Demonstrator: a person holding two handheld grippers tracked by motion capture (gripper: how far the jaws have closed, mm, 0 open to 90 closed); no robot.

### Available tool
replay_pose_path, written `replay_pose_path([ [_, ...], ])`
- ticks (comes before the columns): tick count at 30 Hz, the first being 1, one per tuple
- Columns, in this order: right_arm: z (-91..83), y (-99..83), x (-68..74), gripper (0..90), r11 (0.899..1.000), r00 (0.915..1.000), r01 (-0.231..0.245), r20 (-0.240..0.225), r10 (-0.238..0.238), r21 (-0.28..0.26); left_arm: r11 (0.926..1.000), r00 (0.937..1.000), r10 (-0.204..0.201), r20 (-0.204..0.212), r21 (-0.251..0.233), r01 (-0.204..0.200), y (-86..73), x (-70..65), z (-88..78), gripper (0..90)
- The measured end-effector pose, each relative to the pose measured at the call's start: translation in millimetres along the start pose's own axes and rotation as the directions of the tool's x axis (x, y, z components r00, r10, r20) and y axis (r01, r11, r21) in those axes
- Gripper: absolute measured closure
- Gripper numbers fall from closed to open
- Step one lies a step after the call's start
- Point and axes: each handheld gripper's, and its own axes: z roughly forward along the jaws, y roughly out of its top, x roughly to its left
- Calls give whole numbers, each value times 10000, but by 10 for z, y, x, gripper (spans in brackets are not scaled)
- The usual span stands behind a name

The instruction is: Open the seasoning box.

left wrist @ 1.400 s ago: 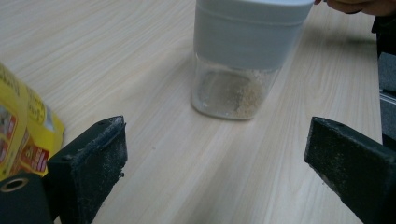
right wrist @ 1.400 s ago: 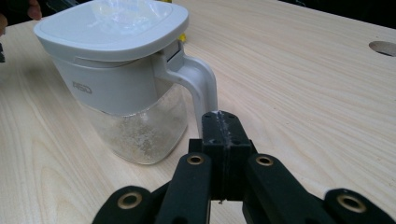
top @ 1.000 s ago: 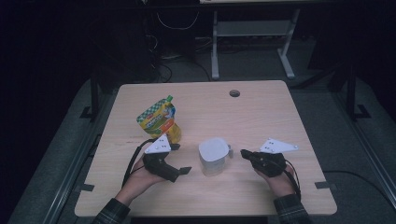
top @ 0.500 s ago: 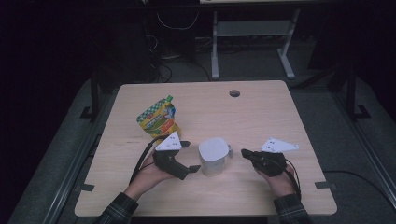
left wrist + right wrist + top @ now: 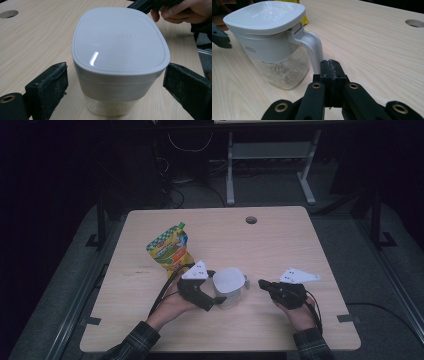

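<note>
The white-lidded jug (image 5: 229, 286) stands near the table's (image 5: 280, 245) near edge, between both grippers; the left gripper (image 5: 115, 82) is spread wide around its body (pads not touching); the right gripper (image 5: 330, 68) is clenched empty, tips beside the handle (image 5: 312, 47); a colourful pouch (image 5: 169, 249) stands far-left.

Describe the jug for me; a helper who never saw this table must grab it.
On the wooden table, look at the near middle, between the two hand-held grippers. The jug stands there: flat white lid, clear lower body, white handle. Its only neighbour, the yellow-green pouch, stands behind it to the left.
</note>
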Motion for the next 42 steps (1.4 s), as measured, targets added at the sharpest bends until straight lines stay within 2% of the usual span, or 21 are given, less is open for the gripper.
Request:
replay_pose_path([
  [4,3,-2,-3,896,10000,10000,16,-10,-16,4,10000,10000,-5,54,-32,5,-3,2,11,136],
  [10,2,-3,-7,896,10000,10000,9,-2,-9,-11,10000,10000,42,24,-35,-42,-5,10,-3,168],
  [42,-6,-3,-8,894,10000,10000,2,50,-2,-28,9995,9999,-117,72,-306,119,61,9,-92,185],
])
